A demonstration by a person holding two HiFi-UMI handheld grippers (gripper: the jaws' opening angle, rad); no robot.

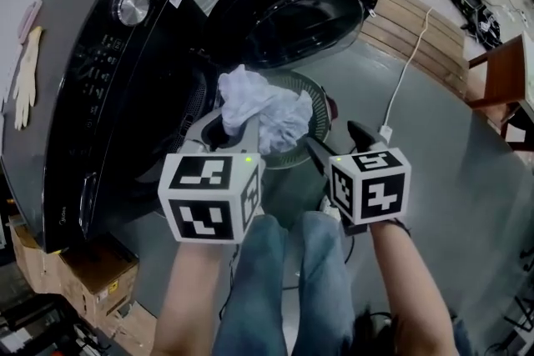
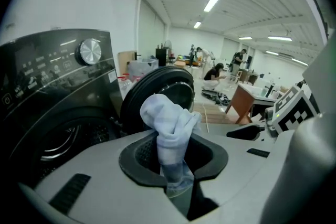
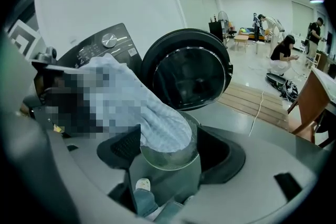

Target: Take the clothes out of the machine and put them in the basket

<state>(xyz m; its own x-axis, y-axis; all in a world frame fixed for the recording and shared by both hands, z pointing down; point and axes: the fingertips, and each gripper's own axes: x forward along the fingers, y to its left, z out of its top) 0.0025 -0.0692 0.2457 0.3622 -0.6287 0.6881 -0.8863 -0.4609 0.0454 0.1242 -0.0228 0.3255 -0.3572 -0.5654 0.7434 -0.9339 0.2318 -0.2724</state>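
The black washing machine (image 1: pixel 92 87) stands at the left with its round door (image 1: pixel 292 8) swung open. My left gripper (image 1: pixel 229 127) is shut on a white cloth (image 1: pixel 267 112), which bunches up past the jaws (image 2: pixel 168 123). In the head view the cloth hangs over the round mesh basket (image 1: pixel 294 157) on the floor in front of the drum. My right gripper (image 1: pixel 334 142) stands open just right of the basket with nothing between its jaws. In the right gripper view the basket's rim (image 3: pixel 173 160) and the cloth (image 3: pixel 152 118) show beyond those jaws.
A white cable (image 1: pixel 409 71) runs across the grey floor to a plug near my right gripper. Wooden slats (image 1: pixel 417 33) lie behind the door and a wooden table (image 1: pixel 501 79) stands at the right. Cardboard boxes (image 1: pixel 92 271) sit by the machine. People (image 3: pixel 283 55) are far back.
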